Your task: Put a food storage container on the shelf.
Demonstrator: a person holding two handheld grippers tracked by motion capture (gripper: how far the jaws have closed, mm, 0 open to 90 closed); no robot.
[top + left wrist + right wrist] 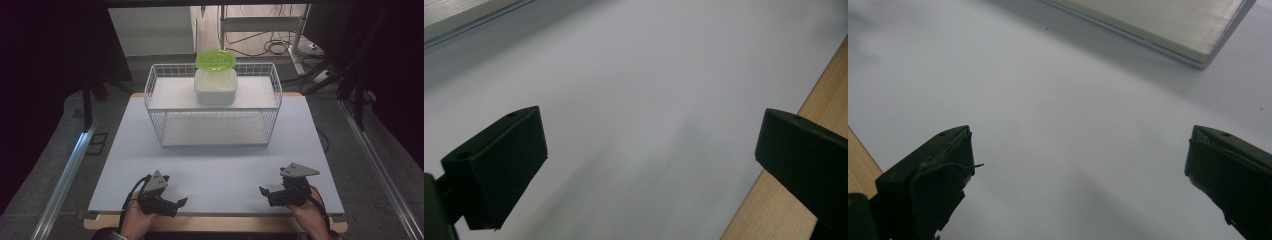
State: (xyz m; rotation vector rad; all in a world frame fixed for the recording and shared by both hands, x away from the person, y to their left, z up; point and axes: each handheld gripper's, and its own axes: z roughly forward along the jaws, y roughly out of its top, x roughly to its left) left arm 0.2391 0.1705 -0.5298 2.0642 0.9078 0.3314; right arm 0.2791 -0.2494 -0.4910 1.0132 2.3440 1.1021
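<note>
High view, container: a white tub (215, 86) with a green lid (215, 59) stands on the upper shelf of a white wire rack (159, 131) at the far middle of the table.
High view, lid: it lies tilted across the top of the tub, not pressed flat.
High view, table: a pale sheet (215, 170) covers a wooden top (215, 223), whose edge shows along the near side.
High view, left gripper (181, 202): held in a hand at the near left edge, jaws spread and holding nothing, pointing toward the middle of the table.
High view, right gripper (263, 192): held in a hand at the near right edge, jaws spread and holding nothing, pointing toward the left gripper.
High view, spacing: the tub sits well apart from both grippers, beyond them and roughly midway between them.
Left gripper view: the left gripper (651, 150) has its two black jaws wide apart over the bare pale sheet (634, 80), with the wooden edge (774, 210) at the right.
Right gripper view: the right gripper (1080, 160) has its jaws wide apart over the pale sheet (1048, 100); a strip of wood (858, 175) shows at the lower left and a light, metal-edged panel (1168, 20) at the top.
</note>
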